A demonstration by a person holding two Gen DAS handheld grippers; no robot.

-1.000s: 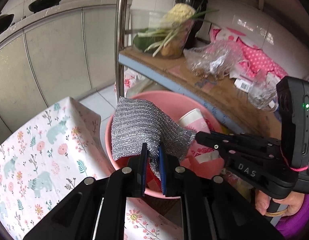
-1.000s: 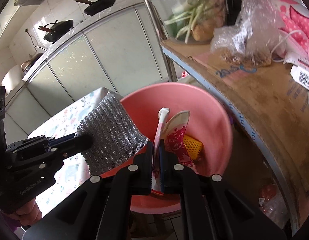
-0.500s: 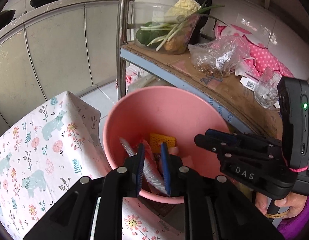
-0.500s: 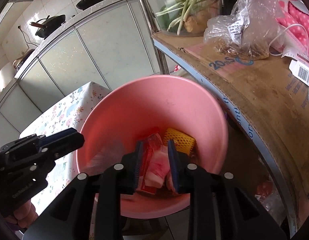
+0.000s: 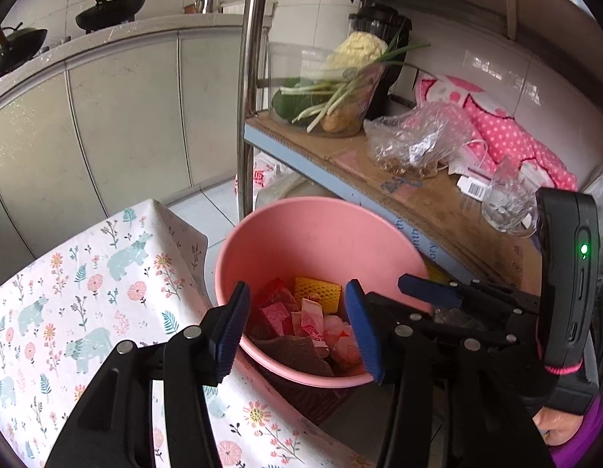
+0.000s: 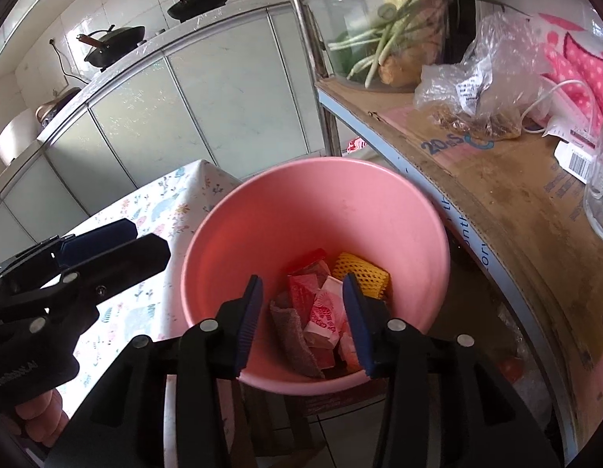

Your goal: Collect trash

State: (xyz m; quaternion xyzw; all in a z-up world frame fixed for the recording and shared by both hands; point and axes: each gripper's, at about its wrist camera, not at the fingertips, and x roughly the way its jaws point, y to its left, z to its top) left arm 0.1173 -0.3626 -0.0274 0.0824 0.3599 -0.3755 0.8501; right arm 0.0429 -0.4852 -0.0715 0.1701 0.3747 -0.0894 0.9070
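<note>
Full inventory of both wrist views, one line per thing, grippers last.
bucket: 1, pink, beside table, below shelf
foam fruit net: 1, yellow, in bucket
wrappers: several, red and pink, in bucket
scouring cloth: 1, grey-brown, in bucket
tablecloth: 1, white floral with bears, on table
shelf: 1, cardboard-lined, beside the bucket
clear tub of vegetables: 1, on shelf
plastic bag: 1, clear, on shelf
glass mug: 1, clear, on shelf
polka-dot cloth: 1, pink, back of shelf
woks: 2, black, on counter
left gripper: black, blue pads, open over bucket, empty
right gripper: same, open, empty
</note>
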